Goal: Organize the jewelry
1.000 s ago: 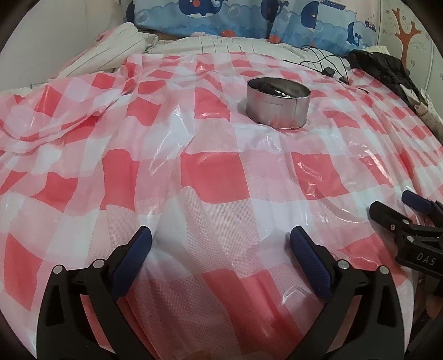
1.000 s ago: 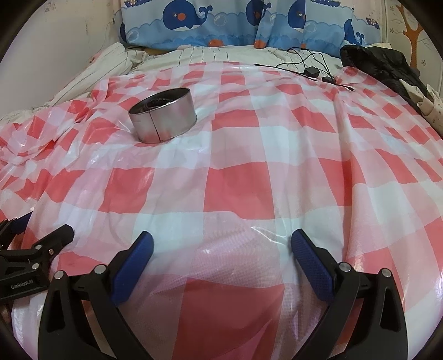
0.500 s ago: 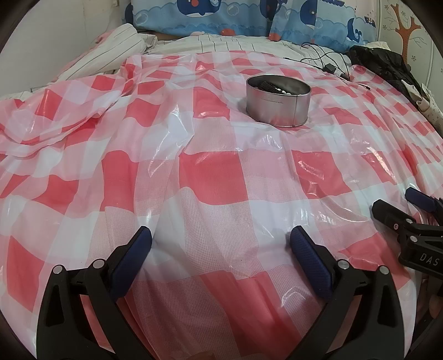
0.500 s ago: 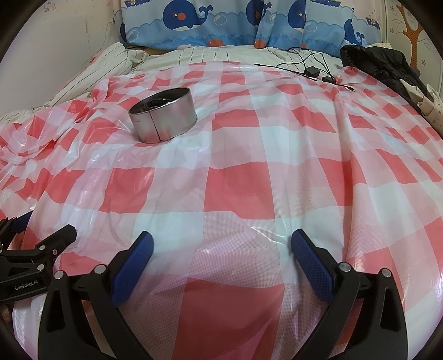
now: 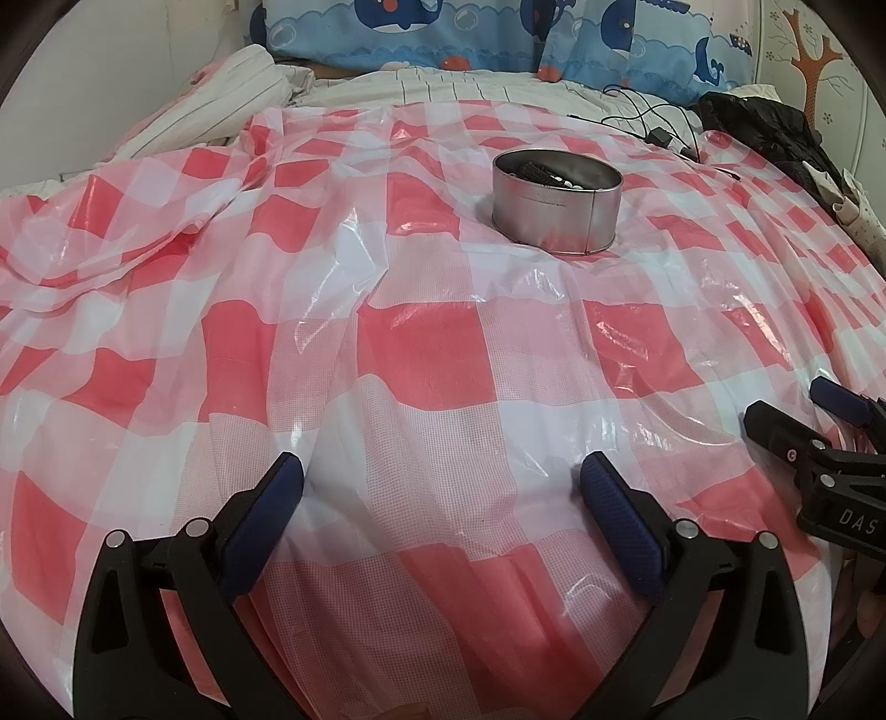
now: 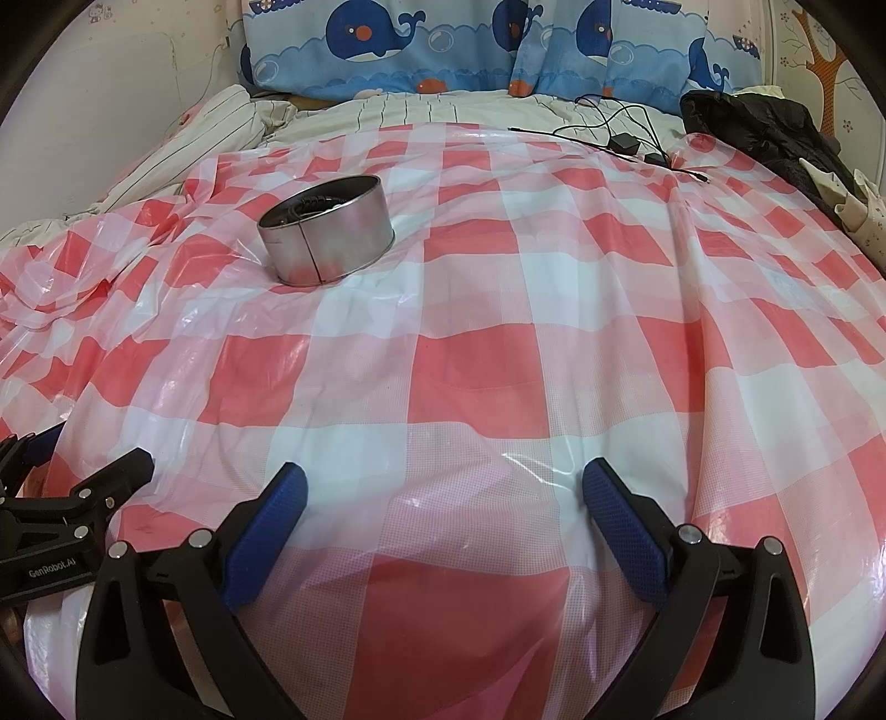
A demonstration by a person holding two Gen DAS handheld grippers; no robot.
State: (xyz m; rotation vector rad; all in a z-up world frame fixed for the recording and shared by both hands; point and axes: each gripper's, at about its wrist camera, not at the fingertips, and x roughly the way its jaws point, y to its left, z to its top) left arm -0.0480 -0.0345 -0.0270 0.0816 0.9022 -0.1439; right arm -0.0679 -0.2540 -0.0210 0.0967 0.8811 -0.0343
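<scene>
A round silver tin (image 5: 555, 205) stands on the red-and-white checked plastic sheet (image 5: 421, 354) over the bed; it also shows in the right wrist view (image 6: 328, 237). Dark jewelry pieces and small pale beads (image 5: 545, 175) lie inside it. My left gripper (image 5: 441, 507) is open and empty, low over the sheet's near part, well short of the tin. My right gripper (image 6: 443, 512) is open and empty too, to the right of the left one. Each gripper shows at the edge of the other's view (image 5: 819, 443) (image 6: 61, 504).
Whale-print pillows (image 6: 498, 50) and striped bedding (image 6: 387, 111) lie at the head of the bed. A black cable with an adapter (image 6: 623, 138) and dark clothing (image 6: 764, 133) lie at the far right. The sheet is rumpled at the left (image 5: 111, 243).
The left view has shifted slightly, with the tin a little lower in it. Both grippers stay open and nearly still. The tin has not moved.
</scene>
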